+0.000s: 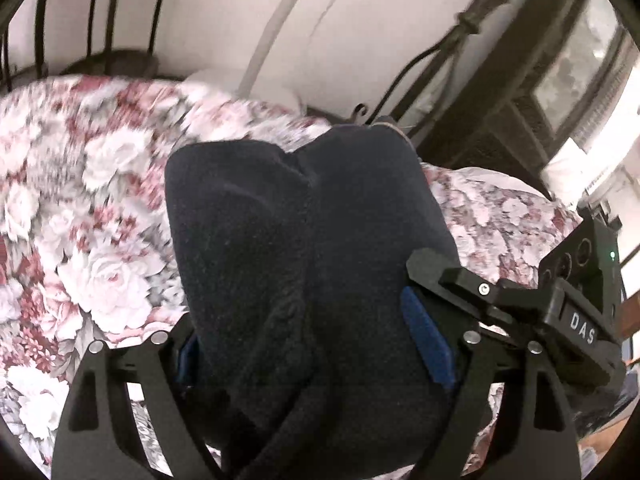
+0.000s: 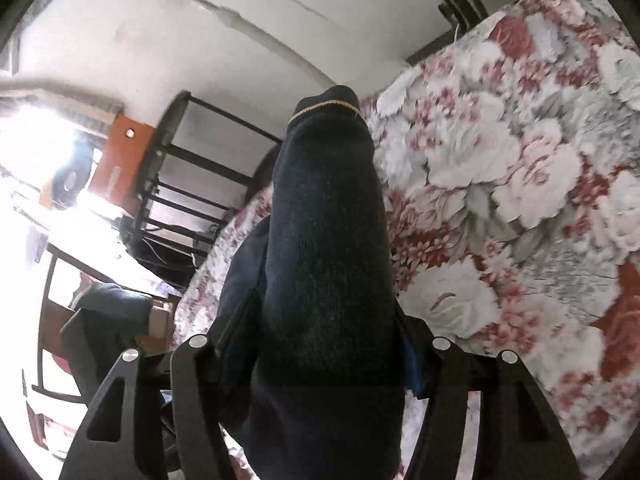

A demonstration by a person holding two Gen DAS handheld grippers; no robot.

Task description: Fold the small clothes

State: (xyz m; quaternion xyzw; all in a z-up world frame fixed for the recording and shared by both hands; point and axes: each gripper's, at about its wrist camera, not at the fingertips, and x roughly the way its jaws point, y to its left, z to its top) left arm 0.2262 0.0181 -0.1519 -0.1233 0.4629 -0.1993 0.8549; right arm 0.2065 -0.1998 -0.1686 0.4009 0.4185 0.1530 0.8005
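Here: left view, right gripper (image 1: pixel 424 280) visible | right view, garment (image 2: pixel 328 240) gold-trimmed

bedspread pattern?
Pink and red roses with grey leaves on white bedspread; clearest in the right wrist view.

A bed (image 1: pixel 100 208) fills both views, spread with a floral cover (image 2: pixel 500 184) of white and red roses. Black metal rails (image 1: pixel 100 8) stand at its far end. The dark cloth (image 1: pixel 304 248) hangs over the cover; whether its far end touches the bedding is hard to tell.
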